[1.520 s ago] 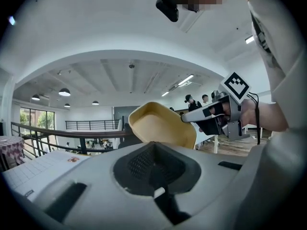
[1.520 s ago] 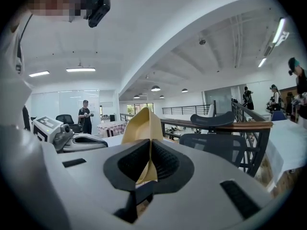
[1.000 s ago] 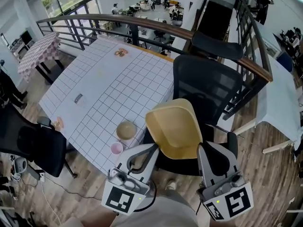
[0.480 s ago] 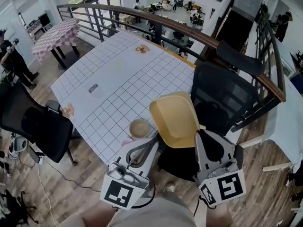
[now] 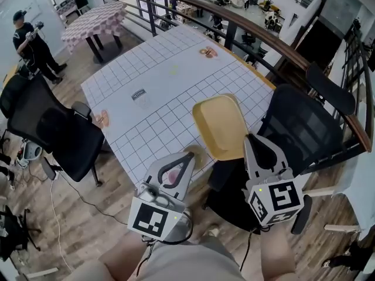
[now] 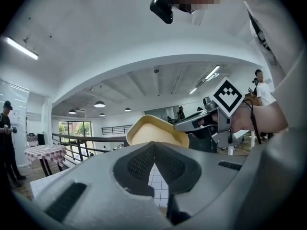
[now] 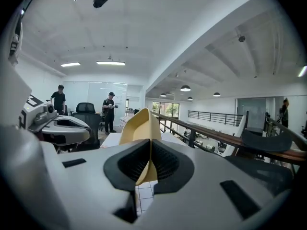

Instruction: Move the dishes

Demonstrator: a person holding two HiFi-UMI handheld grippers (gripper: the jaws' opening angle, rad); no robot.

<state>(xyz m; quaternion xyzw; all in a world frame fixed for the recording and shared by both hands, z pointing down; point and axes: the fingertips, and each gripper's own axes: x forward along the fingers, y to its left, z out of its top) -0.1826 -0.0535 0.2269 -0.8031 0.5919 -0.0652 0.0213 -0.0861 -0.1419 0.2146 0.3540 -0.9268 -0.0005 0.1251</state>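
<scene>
Left gripper (image 6: 153,147) has its 2 jaws brought together at the tips with nothing between them; only the gridded table top shows through the gap lower down. It hangs over the near edge of the white table (image 5: 146,69). Seen through its frame from the head view, a small pink bowl (image 5: 171,177) sits on the table just inside that edge. Just to the right of it a tan bowl (image 5: 198,155) is partly hidden, so I cannot tell how it sits.

Further right is the yellow plate (image 5: 220,126), a rounded square with a raised rim. It is held clear of the table over the near right corner and tilted. The right gripper (image 7: 150,145) is clamped on the plate's near rim, with its 2 pads pressed flat on either face of that edge.

The plate looks stiff, light and probably plastic, so it should not flex or crack easily. Its smooth, glossy surface could slip between the pads. Held by 1 edge only, it hangs out from the jaws like a lever, so a deep bite on the rim is the sound place to take it. The 2 bowls would likely be best pinched at the lip.
</scene>
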